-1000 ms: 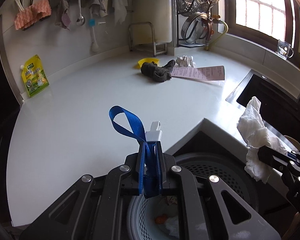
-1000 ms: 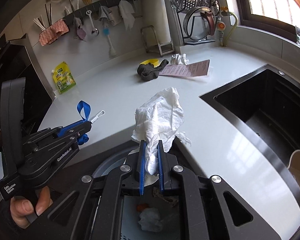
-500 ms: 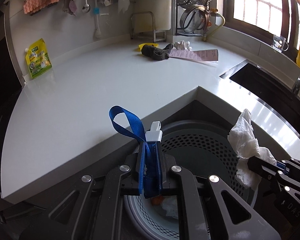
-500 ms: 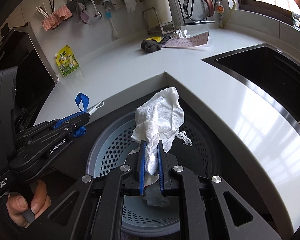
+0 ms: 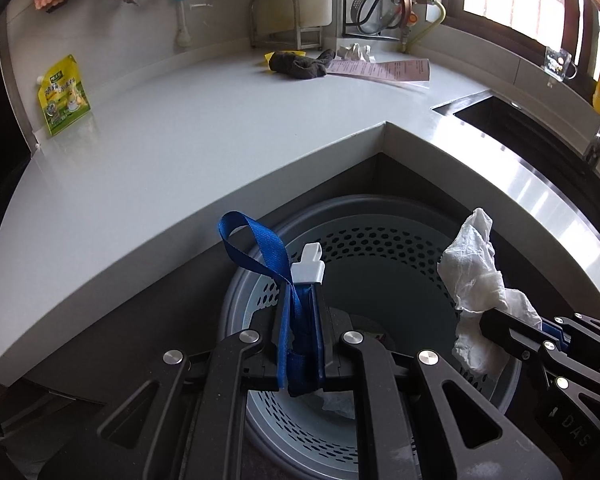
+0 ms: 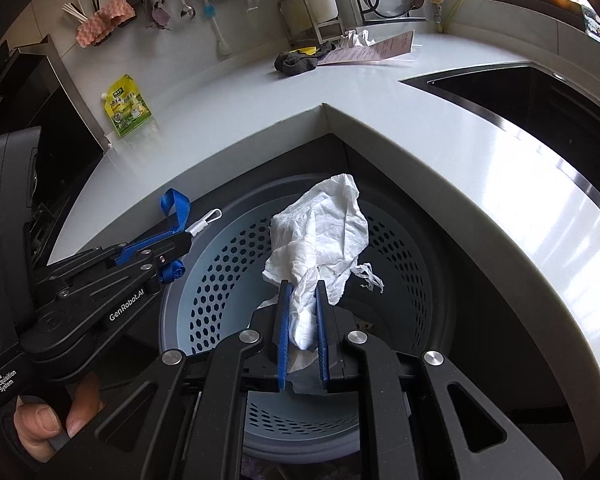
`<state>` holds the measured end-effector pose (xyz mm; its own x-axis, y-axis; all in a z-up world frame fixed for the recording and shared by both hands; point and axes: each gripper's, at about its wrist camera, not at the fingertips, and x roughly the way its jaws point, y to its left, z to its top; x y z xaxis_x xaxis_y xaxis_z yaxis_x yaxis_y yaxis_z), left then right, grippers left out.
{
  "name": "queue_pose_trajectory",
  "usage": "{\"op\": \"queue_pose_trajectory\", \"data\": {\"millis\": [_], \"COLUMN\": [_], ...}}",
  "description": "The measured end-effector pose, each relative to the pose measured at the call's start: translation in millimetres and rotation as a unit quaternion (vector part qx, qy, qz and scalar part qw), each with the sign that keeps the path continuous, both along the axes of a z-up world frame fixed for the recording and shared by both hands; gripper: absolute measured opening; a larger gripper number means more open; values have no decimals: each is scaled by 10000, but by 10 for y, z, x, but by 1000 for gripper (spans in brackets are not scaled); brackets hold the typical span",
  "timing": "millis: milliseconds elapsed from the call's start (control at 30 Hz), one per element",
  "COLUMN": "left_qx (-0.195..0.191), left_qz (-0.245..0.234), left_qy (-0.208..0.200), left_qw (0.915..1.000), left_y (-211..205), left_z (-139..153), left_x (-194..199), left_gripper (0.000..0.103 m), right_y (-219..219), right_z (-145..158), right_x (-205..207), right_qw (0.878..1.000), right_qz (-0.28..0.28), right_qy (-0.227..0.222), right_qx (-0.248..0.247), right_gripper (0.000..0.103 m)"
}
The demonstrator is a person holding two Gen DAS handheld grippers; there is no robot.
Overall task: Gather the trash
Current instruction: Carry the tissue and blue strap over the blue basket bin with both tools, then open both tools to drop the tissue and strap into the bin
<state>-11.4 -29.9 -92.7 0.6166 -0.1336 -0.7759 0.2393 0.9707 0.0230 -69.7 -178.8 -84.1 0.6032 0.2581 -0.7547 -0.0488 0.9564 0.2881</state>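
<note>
My left gripper (image 5: 302, 292) is shut on a blue strap with a white clip (image 5: 274, 264) and holds it over the left rim of a round grey perforated trash bin (image 5: 380, 236) under the counter's inner corner. It also shows in the right wrist view (image 6: 180, 240). My right gripper (image 6: 302, 292) is shut on a crumpled white paper towel (image 6: 320, 232) above the bin's opening (image 6: 220, 264). The towel also shows in the left wrist view (image 5: 476, 276). Some paper trash (image 5: 340, 402) lies at the bin's bottom.
On the white counter (image 5: 180, 128) lie a dark rag (image 5: 300, 65), a crumpled tissue (image 5: 354, 52), a pink paper sheet (image 5: 384, 69) and a yellow pouch (image 5: 62, 94) against the wall. A black sink (image 6: 540, 100) is to the right.
Both grippers have moved back and down from the counter edge to above the bin, still holding the strap and the paper towel.
</note>
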Motion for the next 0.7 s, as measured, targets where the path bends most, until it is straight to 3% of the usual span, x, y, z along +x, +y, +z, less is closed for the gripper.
{"op": "queue_pose_trajectory", "data": {"millis": [700], "left_qx": [62], "left_qz": [-38], "left_qy": [193], "left_qw": [9998], "left_y": [-20], "left_z": [-101], "left_x": [12], "left_gripper": [13], "right_y": [-29], "right_z": [-142], "right_x": [63], "right_qw": [9998], "right_qz": [6], "right_qy": [177], "right_qx": [-23], "right_gripper": [14]}}
